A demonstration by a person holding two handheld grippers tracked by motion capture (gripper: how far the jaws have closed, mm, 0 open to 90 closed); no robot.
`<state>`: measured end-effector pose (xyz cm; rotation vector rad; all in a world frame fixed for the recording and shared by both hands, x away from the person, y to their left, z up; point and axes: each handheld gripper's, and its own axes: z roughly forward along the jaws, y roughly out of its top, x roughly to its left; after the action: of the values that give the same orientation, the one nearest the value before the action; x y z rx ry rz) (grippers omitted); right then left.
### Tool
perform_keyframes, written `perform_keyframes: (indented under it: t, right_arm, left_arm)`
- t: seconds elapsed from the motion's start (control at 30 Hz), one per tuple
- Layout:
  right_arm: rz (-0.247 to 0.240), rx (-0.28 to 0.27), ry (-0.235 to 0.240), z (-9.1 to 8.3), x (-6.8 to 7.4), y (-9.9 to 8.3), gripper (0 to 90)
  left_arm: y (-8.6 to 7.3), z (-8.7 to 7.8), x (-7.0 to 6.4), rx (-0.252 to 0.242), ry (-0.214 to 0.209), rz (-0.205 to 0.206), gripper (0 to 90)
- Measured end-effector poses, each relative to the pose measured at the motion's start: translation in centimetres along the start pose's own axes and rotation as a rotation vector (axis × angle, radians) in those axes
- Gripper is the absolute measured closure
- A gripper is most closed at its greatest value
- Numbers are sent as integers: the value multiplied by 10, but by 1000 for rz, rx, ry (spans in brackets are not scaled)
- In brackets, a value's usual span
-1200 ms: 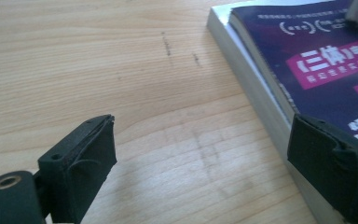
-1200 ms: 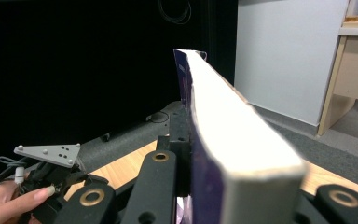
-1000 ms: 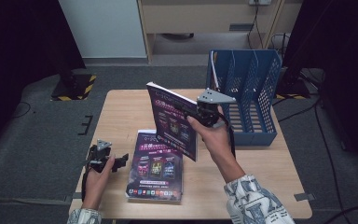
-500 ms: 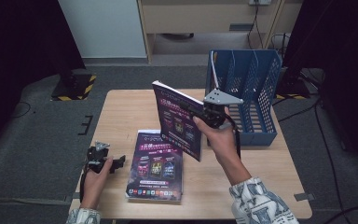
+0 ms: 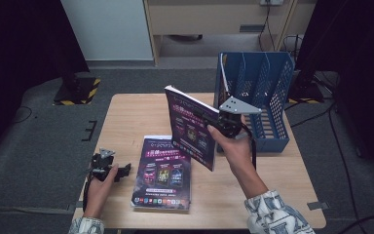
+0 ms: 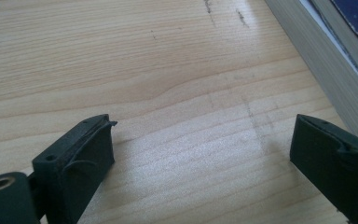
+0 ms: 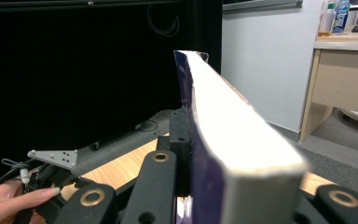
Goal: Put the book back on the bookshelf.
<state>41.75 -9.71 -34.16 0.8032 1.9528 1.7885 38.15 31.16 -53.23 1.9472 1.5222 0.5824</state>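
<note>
Our right tongs (image 5: 219, 123) grip the purple book (image 5: 191, 127), lifted and tilted above the counter (image 5: 126, 112), just beside the blue file rack (image 5: 255, 97). A second book (image 5: 163, 173) lies flat below. Our left tongs (image 5: 119, 171) rest released on the counter beside that flat book.

No legible text: print on both purple book (image 5: 191, 129) covers too small and blurred.
</note>
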Motion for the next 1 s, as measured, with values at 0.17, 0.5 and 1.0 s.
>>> perform_keyframes:
  t: [0.17,0.5,1.0]
  right_arm:
    - [6,7,4,-4,-2,-1,826]
    - [7,1,3,-17,-3,-2,826]
    - [22,-4,-15,-40,-11,-10,826]
  left_arm:
    - [-2,2,-3,-9,8,30,29]
    - [-3,3,-3,-21,3,37,10]
    - [-3,4,-3,-19,-2,40,3]
